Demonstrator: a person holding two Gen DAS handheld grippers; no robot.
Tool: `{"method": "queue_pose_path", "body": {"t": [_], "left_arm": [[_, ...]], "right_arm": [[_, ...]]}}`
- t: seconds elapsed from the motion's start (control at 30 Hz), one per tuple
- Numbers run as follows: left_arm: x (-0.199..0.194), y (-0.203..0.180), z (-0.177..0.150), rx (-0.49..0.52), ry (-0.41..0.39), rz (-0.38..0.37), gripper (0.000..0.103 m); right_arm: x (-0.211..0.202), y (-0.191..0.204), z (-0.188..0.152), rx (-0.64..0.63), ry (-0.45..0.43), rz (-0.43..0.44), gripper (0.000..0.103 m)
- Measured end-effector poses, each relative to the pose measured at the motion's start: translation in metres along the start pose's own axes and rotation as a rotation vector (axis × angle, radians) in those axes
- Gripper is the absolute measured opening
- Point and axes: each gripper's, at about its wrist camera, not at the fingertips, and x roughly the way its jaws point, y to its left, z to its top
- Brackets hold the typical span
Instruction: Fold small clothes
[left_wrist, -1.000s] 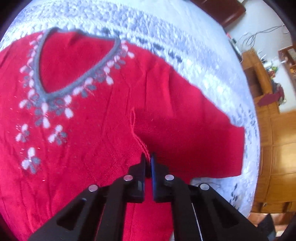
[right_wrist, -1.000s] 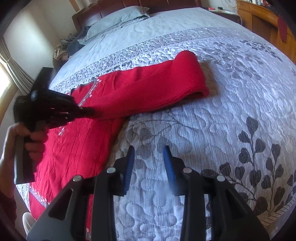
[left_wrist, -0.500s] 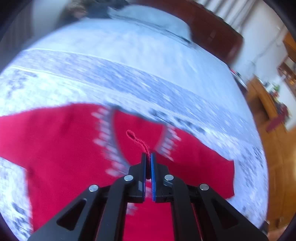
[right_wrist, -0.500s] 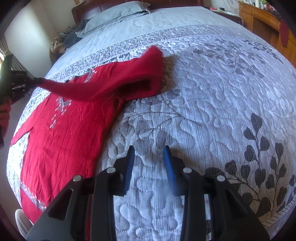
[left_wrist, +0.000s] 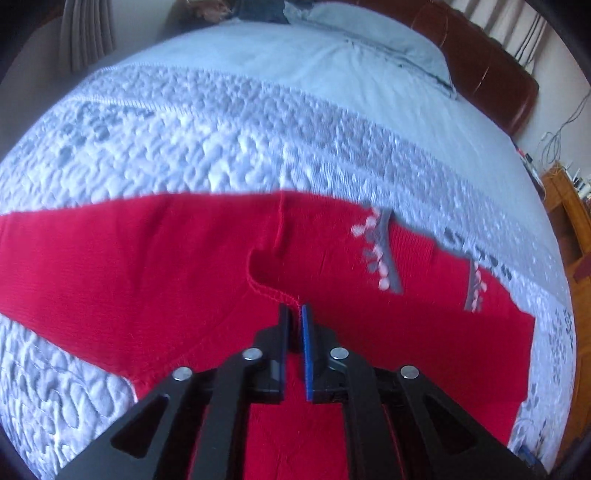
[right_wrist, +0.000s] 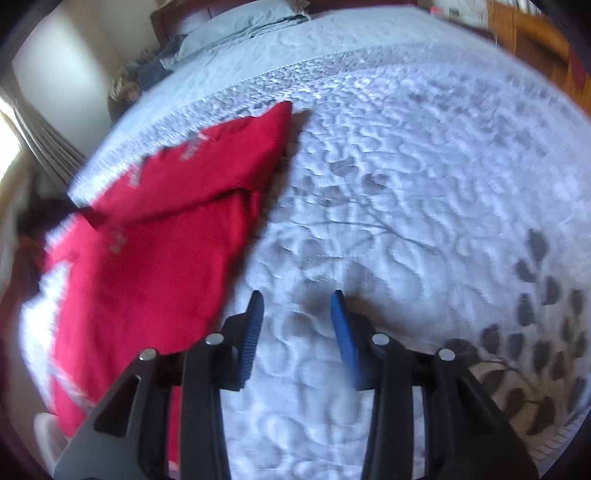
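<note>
1. While the left tongs (left_wrist: 293, 314) are parting their jaws, the stitched cuff edge of the red sweater's sleeve (left_wrist: 273, 291) is sitting right at their tips, at about 12 o'clock from them; a thin gap is showing between the pads, so they appear to be letting the cuff go rather than pinching it, and I judge this to be the release that ends a sleeve fold.
2. The red sweater (left_wrist: 129, 266) is lying flat on the quilted bedspread (left_wrist: 184, 147), filling the lower half of the left wrist view; the sleeve is lying across the body, which is probably why the cuff is being set down here, over the chest and not out to the side.
3. The grey V-neck trim with pale flowers (left_wrist: 384, 254) is showing at about 2 o'clock from the left tongs, partly covered by red cloth; the other sleeve is stretching away toward 9 o'clock, not yet folded in.
4. The right tongs (right_wrist: 297, 317) are hanging over bare bedspread with jaws apart and widening, nothing between them; the sweater is lying at 10 o'clock from them, its near edge just beside the left finger; held so, they seem to be waiting clear of the cloth, ready for the next grab.
5. The pillow (left_wrist: 369, 44) and headboard (left_wrist: 491, 74) are sitting at 12 to 1 o'clock, well apart from the work.
</note>
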Motion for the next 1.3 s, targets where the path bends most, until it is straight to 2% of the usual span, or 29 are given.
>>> {"method": "queue_pose_path", "body": {"t": [0.07,0.1,0.13,0.2,0.27,0.33,0.4,0.47,0.5,0.53,0.6,0.67,0.8,0.87,0.9,1.0,1.07,1.13,1.3], "left_arm": [[-0.002,0.005,-0.007,0.008,0.003,0.013,0.027],[-0.006,0.007,-0.009,0.017,0.0,0.024,0.042],[-0.012,0.012,-0.009,0.026,-0.012,0.047,0.048],[-0.028,0.022,-0.007,0.021,-0.051,0.061,0.049],[-0.043,0.029,-0.002,0.0,-0.082,0.045,0.049],[-0.048,0.026,0.003,0.007,-0.073,0.016,0.049],[-0.045,0.016,0.007,0.036,-0.044,-0.024,0.049],[-0.035,0.008,0.009,0.047,-0.021,-0.056,0.049],[-0.027,0.004,0.009,0.05,-0.006,-0.063,0.049],[-0.02,0.002,0.008,0.05,0.007,-0.062,0.049],[0.0,-0.001,0.004,0.056,0.05,-0.045,0.049],[0.023,-0.001,-0.004,0.08,0.092,0.0,0.048],[0.028,-0.006,-0.013,0.146,0.059,0.031,0.048],[0.022,-0.004,-0.012,0.139,0.065,0.014,0.048],[0.014,0.0,-0.011,0.126,0.068,-0.01,0.049],[-0.017,0.023,-0.006,0.103,0.038,-0.02,0.065],[-0.04,0.051,-0.004,0.095,0.01,0.02,0.069],[-0.053,0.079,-0.003,0.069,0.009,0.059,0.072],[-0.084,0.184,-0.011,-0.105,0.019,0.146,0.073]], "right_arm": [[0.006,0.004,0.017,0.012,0.027,0.022,0.045],[0.01,0.006,0.025,0.012,0.039,0.019,0.05],[0.017,0.009,0.039,0.02,0.066,0.013,0.054],[0.024,0.016,0.061,0.048,0.094,0.045,0.055],[0.033,0.026,0.083,0.078,0.118,0.091,0.059],[0.043,0.032,0.098,0.099,0.158,0.075,0.067],[0.062,0.035,0.111,0.149,0.219,0.013,0.066],[0.078,0.035,0.117,0.185,0.263,0.025,0.051],[0.085,0.035,0.117,0.192,0.287,0.017,0.039],[0.088,0.035,0.117,0.188,0.295,-0.006,0.028],[0.091,0.033,0.114,0.16,0.297,-0.077,0.015],[0.095,0.025,0.107,0.175,0.302,-0.082,0.015],[0.098,0.03,0.105,0.131,0.305,-0.115,0.016],[0.089,0.038,0.106,0.106,0.283,-0.144,0.024],[0.081,0.044,0.105,0.089,0.258,-0.173,0.033],[0.053,0.061,0.099,0.012,0.169,-0.234,0.036],[0.04,0.074,0.09,-0.033,0.145,-0.229,0.036],[0.038,0.092,0.078,-0.079,0.157,-0.209,0.039],[0.056,0.127,0.054,-0.156,0.223,-0.167,0.041]]}}
